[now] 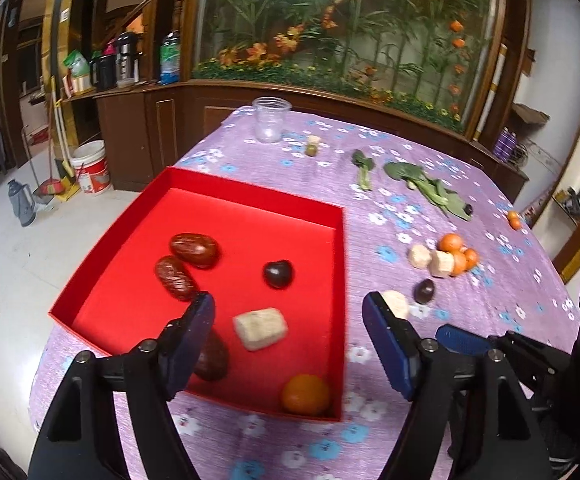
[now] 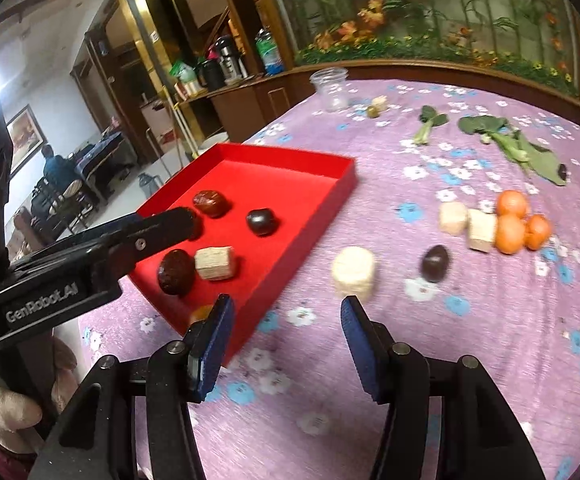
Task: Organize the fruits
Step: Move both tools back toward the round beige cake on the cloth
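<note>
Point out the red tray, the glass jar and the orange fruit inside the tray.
red tray (image 1: 250, 194): left wrist view, far wall.
glass jar (image 1: 269, 122): left wrist view, middle of its body.
orange fruit (image 1: 305, 394): left wrist view, its centre, in the tray's near corner.

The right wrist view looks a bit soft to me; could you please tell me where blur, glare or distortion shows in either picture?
Right wrist view: motion blur smears the pale cylinder, the dark fruit and the tablecloth print; a blown-out light glares at the left edge. Left wrist view: sharper inside the red tray, softer toward the oranges. Both views: fisheye bends the wooden frames and darkens the corners.
</note>
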Demonstrator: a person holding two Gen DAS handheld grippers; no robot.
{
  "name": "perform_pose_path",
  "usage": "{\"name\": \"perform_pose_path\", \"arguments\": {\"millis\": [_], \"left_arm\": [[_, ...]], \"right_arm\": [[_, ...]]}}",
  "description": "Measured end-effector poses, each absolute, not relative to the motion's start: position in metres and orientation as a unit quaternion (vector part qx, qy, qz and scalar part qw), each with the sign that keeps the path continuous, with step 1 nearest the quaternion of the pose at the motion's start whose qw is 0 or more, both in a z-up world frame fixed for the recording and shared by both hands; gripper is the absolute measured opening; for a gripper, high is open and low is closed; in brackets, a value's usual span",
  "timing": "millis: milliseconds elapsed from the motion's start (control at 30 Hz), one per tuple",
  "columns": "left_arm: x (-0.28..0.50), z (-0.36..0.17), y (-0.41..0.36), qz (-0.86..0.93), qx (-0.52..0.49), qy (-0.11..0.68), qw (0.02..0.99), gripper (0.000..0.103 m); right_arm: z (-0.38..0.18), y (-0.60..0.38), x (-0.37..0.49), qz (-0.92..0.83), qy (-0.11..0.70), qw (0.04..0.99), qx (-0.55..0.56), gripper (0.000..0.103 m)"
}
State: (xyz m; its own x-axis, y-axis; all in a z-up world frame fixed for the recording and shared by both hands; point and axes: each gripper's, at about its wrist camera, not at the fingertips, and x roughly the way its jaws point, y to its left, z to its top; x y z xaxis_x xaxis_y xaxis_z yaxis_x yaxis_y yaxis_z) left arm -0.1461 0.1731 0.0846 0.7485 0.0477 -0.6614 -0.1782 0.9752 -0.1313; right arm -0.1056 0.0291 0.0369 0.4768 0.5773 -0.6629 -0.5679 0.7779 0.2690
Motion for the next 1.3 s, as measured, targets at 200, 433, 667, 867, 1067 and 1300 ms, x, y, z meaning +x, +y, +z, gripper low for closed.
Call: {"name": "perform_pose_path", "arguments": {"millis": [200, 433, 667, 867, 1067, 1300], "left_arm": [[-0.138, 0.087, 0.143, 0.036, -0.078, 0.359, 0.93, 0.076], [-0.126, 0.078, 0.109, -0.006, -0.057, 0.381, 0.923, 0.076], [-0.115, 0.063, 0.093, -0.03, -0.054, 0.405, 0.912, 0.076], [-0.103, 0.049, 0.09, -0.033, -0.05, 0.414, 0.908, 0.076], [-0.089, 0.038, 0.085, -0.055, -0.037, 0.416, 0.907, 0.076], [-0.061, 0.02, 0.088, -0.064, -0.053, 0.444, 0.892, 0.076]], "right_arm": [[0.036, -0.034, -0.097, 0.288, 0.39, 0.873, 0.051, 0.063], [0.033, -0.1, -0.088, 0.231, 0.387, 0.887, 0.101, 0.064], [0.032, -0.123, -0.069, 0.208, 0.39, 0.892, 0.097, 0.064], [0.025, -0.121, -0.052, 0.216, 0.405, 0.884, 0.091, 0.064], [0.014, -0.113, -0.046, 0.229, 0.42, 0.872, 0.102, 0.065], [0.01, -0.109, -0.041, 0.233, 0.427, 0.867, 0.106, 0.065]]}}
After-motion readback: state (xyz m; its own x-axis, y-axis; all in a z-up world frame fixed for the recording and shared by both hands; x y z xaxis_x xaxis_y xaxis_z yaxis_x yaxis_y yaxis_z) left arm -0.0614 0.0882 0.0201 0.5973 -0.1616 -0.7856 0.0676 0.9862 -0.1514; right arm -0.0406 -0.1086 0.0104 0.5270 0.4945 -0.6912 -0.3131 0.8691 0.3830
